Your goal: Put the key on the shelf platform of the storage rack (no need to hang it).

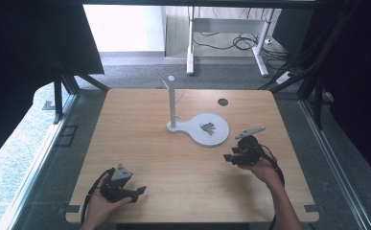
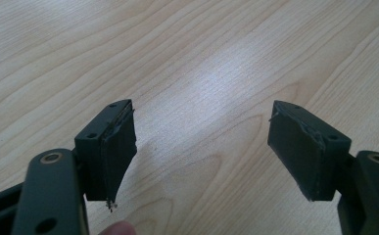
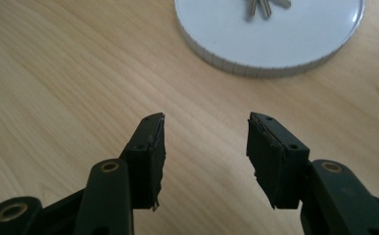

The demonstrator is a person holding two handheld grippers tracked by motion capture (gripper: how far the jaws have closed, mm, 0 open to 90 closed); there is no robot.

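Observation:
A white stand (image 1: 173, 103) with a peg post rises from a flat white base whose round disc (image 1: 218, 136) carries a bunch of keys (image 1: 208, 127). The disc's rim (image 3: 255, 66) and the keys (image 3: 261, 7) show at the top of the right gripper view. My right gripper (image 1: 230, 158) hovers just to the right of and nearer than the disc, jaws open and empty (image 3: 205, 156). My left gripper (image 1: 142, 191) rests at the table's near left, far from the stand, its jaws wide open over bare wood (image 2: 201, 152).
The wooden table (image 1: 140, 143) has a dark round hole (image 1: 223, 102) at its far right. Beyond the far edge stands a white desk frame (image 1: 226, 43) with cables on the floor. Dark frames flank the table on both sides.

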